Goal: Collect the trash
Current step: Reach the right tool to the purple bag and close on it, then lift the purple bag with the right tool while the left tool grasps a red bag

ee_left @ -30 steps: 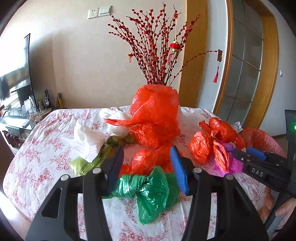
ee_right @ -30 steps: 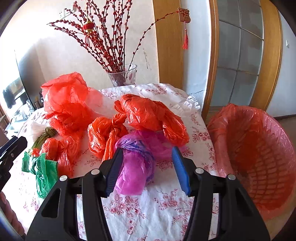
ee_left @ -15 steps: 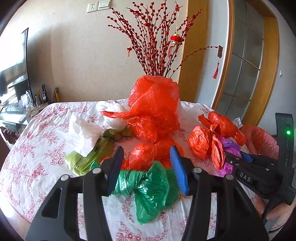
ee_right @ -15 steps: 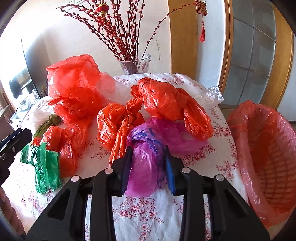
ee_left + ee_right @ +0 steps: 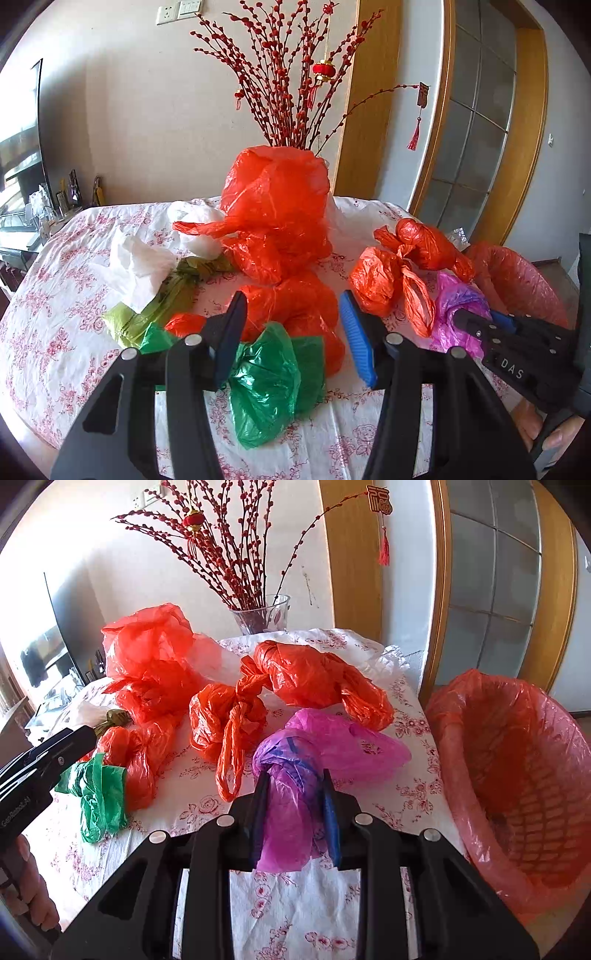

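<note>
Crumpled plastic bags lie on a table with a flowered cloth. My right gripper is closing, and its pads press on the near end of a purple bag, which still rests on the cloth. My left gripper stands open over a green bag with a small red bag behind it; its pads touch nothing. Two knotted orange-red bags lie just beyond the purple one. A basket lined with red plastic stands off the table's right edge.
A big puffed red bag stands mid-table in front of a glass vase of red-berried twigs. White bags and a yellow-green bag lie to the left. A door frame rises behind the basket.
The right gripper's jaws have come together on the purple bag, from wide apart to pinching it. The left gripper has stayed open over the green bag.
</note>
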{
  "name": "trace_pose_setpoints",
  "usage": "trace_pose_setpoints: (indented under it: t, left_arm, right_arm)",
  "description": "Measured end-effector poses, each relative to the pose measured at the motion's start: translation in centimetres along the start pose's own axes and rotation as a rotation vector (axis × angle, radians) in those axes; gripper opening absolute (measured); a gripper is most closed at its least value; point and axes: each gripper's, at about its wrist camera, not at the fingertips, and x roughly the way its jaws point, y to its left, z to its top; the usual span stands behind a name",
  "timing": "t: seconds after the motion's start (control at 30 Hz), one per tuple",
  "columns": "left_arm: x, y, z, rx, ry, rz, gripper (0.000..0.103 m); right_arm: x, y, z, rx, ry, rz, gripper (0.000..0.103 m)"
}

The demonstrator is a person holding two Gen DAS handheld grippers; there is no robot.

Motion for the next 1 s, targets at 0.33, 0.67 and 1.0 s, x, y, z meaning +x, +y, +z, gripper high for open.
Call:
trace_pose_setpoints:
  t: [0.33, 0.67, 1.0]
  left_arm:
    - [2.0, -3.6, 1.2, 0.029, 0.023, -0.067, 0.052]
    - [7.4, -7.1, 2.3, 0.062, 0.135, -0.103, 0.052]
    - [11.3, -8.6, 1.9, 0.086, 0.226, -0.104, 0.051]
  right_arm:
    - [-2.5, -2.7, -1.3, 0.038, -0.027, -0.04, 0.027]
    - [-4.3, -5.5, -1.8, 0.091, -0.058, -0.061, 0.027]
    - [-4.7, -7.5, -2.1, 0.132, -0.062, -0.073, 0.027]
